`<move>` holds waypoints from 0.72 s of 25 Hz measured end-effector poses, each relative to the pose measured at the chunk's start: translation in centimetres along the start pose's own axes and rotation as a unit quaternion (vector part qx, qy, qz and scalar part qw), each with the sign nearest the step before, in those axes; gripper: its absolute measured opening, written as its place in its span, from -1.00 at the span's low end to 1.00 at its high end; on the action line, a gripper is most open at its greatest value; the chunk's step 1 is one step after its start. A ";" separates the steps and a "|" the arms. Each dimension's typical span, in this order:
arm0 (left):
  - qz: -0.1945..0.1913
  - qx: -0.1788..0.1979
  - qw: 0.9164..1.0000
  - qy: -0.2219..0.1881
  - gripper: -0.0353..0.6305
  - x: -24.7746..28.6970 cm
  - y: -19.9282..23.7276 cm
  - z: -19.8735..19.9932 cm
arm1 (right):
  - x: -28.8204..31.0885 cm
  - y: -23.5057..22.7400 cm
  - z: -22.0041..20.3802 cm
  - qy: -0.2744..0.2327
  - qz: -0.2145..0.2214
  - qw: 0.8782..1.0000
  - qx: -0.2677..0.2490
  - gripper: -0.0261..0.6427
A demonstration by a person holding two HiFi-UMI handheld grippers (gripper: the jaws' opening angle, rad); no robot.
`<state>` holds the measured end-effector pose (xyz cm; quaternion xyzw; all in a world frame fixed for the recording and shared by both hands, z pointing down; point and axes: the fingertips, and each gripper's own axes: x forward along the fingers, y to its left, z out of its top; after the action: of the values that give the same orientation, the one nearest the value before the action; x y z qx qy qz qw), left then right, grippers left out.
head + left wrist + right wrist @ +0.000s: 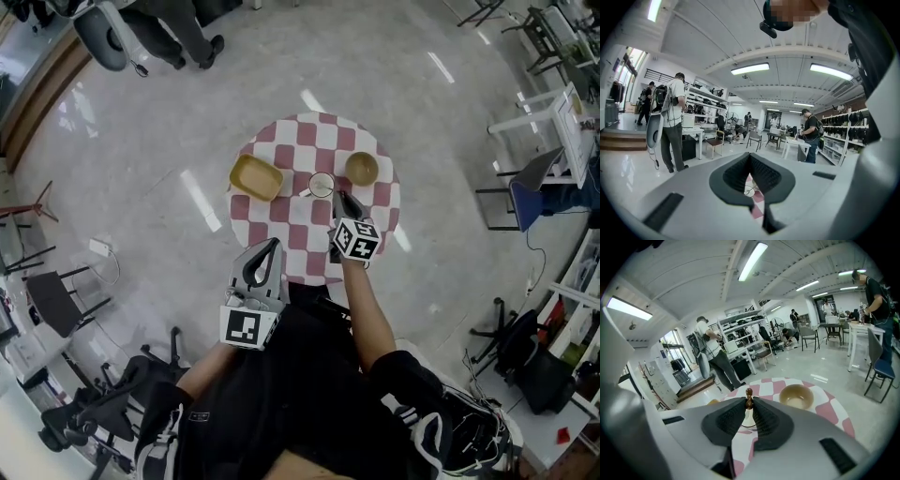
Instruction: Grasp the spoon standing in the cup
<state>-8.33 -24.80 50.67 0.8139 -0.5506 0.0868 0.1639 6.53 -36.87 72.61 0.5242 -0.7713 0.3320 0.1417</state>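
A white cup (322,185) stands near the middle of the round checkered table (281,214), with a brown wooden spoon (749,393) upright in it. My right gripper (339,198) reaches to the cup from the near side. In the right gripper view, the right gripper (749,402) is shut on the spoon's handle just below its knob, and the cup (747,420) shows between the pads. My left gripper (273,246) hangs at the table's near edge, and in its own view the left gripper (750,157) has its tips together and holds nothing.
A yellow rectangular dish (256,177) lies left of the cup and a tan bowl (362,169) right of it; the bowl (797,396) also shows in the right gripper view. Chairs, desks and people stand around on the glossy floor.
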 end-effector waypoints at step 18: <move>-0.056 0.027 0.993 -0.099 -0.87 -17.7 -1.2 -2.0 | -22.6 13.6 -3.0 -0.125 -0.007 0.991 -0.048 -0.72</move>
<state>-13.88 -8.31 46.61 0.8524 -0.5148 0.0109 0.0913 3.12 -15.63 57.04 0.5592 -0.7946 0.2253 0.0717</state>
